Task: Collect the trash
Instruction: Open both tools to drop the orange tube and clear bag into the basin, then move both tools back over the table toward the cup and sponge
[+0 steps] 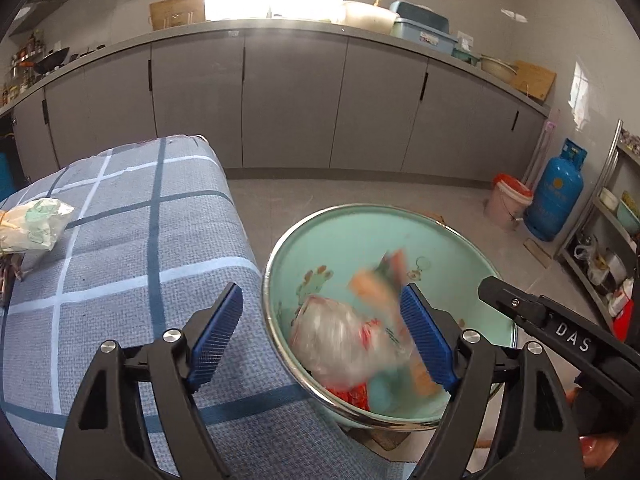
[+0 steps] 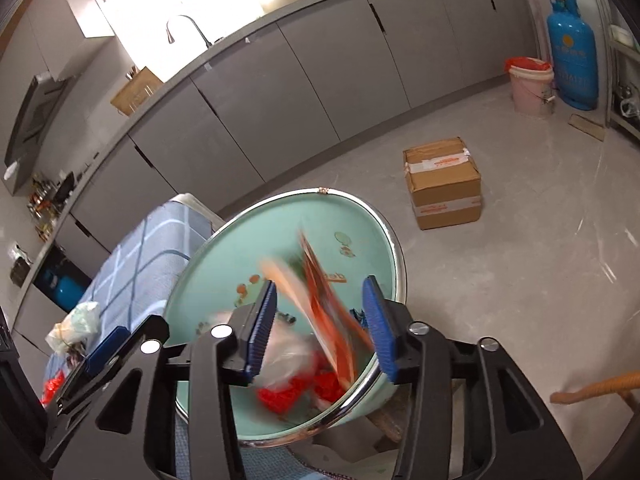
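Crumpled white-and-green bag (image 1: 34, 222): lies on the checked cloth (image 1: 132, 248), well to the left of the left gripper (image 1: 322, 338) and beyond its tips.

Left gripper: jaws stand wide apart, nothing pressed between the blue pads (image 1: 218, 336). Left pad hangs over the cloth, right pad over the mint-green basin (image 1: 472, 248).

Basin: sits just right of the cloth edge, ahead of and below both grippers. Inside it, a clear plastic wrapper (image 1: 344, 342), blurred, lies between the left gripper's pads but apart from them. Red scraps (image 2: 296, 392) lie at the near side of the basin.

Right gripper (image 2: 322, 330): jaws parted, pads clear of any object. An orange-red wrapper (image 2: 328, 312), motion-blurred, shows between its fingers, over the basin; contact cannot be told for certain.

Cardboard box (image 2: 444, 182): on the floor, beyond and right of the right gripper.
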Motion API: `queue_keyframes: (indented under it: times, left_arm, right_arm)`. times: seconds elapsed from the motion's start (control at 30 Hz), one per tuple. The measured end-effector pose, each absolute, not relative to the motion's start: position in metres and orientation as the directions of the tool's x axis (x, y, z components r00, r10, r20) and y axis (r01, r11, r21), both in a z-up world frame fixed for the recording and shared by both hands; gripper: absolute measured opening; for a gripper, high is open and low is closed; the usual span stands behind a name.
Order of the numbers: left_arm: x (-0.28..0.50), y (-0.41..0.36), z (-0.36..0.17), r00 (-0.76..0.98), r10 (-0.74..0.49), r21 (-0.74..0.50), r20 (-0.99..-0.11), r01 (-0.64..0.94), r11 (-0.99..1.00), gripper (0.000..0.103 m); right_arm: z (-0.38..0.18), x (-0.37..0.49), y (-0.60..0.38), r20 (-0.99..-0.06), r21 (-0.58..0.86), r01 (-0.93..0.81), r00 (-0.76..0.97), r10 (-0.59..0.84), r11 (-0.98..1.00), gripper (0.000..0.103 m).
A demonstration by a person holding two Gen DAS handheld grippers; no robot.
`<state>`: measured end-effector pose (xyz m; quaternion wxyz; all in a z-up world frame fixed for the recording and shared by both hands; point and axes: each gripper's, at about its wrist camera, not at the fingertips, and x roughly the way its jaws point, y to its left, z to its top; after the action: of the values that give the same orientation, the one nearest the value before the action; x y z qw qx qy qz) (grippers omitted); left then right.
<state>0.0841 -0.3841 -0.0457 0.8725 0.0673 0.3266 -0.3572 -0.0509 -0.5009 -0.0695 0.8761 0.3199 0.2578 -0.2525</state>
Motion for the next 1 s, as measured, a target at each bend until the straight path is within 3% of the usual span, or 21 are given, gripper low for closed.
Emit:
queue_keyframes:
  times: [0.07, 0.23, 0.8, 1.0]
  left_arm:
    - [0.083, -0.377, -0.043, 0.557, -0.562, -0.103, -0.612, 0.648, 0.754, 0.092]
    - [0.085, -0.354, -0.033, 0.612, -0.528, -0.113, -0.589, 0.584, 0.804, 0.097]
    - [0.083, -0.281, -0.018, 0.688, -0.434, -0.144, -0.581, 0.439, 0.887, 0.098]
    - [0.073, -0.238, 0.000, 0.750, -0.396, -0.134, -0.530, 0.387, 0.912, 0.098]
  right_arm:
    - [-0.066, -0.054, -0.500, -0.594, 0.434, 0.599, 0.752, -0.286, 0.673, 0.048]
    - [-0.056, -0.060, -0.498, -0.547, 0.448, 0.586, 0.777, -0.311, 0.675, 0.056]
    - [-0.037, -0.046, -0.461, -0.514, 0.402, 0.526, 0.807, -0.291, 0.750, 0.059]
    - [-0.032, -0.031, -0.436, -0.506, 0.360, 0.467, 0.825, -0.251, 0.808, 0.060]
